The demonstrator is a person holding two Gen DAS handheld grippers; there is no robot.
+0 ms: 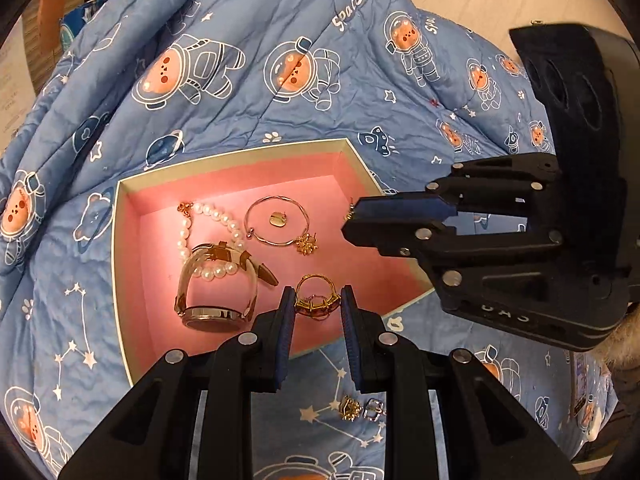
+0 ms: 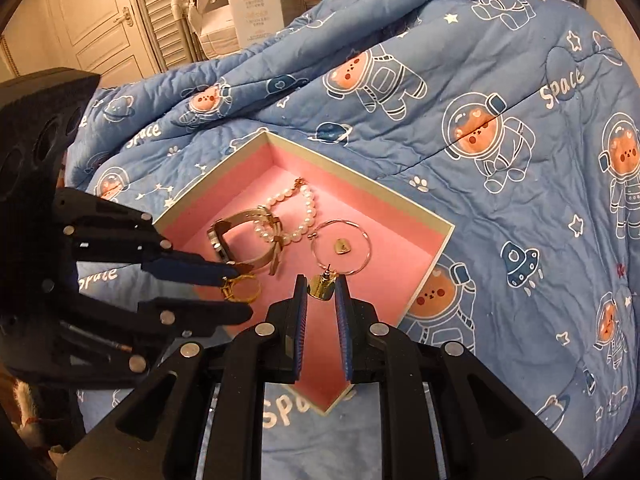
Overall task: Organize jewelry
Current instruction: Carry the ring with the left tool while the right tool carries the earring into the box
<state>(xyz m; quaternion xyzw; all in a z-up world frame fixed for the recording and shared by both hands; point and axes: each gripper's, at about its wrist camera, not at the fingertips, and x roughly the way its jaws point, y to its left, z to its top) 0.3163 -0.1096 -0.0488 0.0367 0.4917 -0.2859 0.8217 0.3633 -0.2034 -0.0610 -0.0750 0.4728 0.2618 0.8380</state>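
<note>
Left tongs [image 1: 318, 300] pinch a gold ring [image 1: 316, 298]; only the right wrist view shows right tongs [image 2: 321, 286] pinching an earring [image 2: 322, 288].

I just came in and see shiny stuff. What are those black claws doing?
A person is putting jewelry into a pink box on a blue quilt. The left gripper holds a gold ring over the box, and the right gripper holds a gold earring. A watch, pearls and a bangle already lie inside. Two earrings wait on the quilt.
</note>
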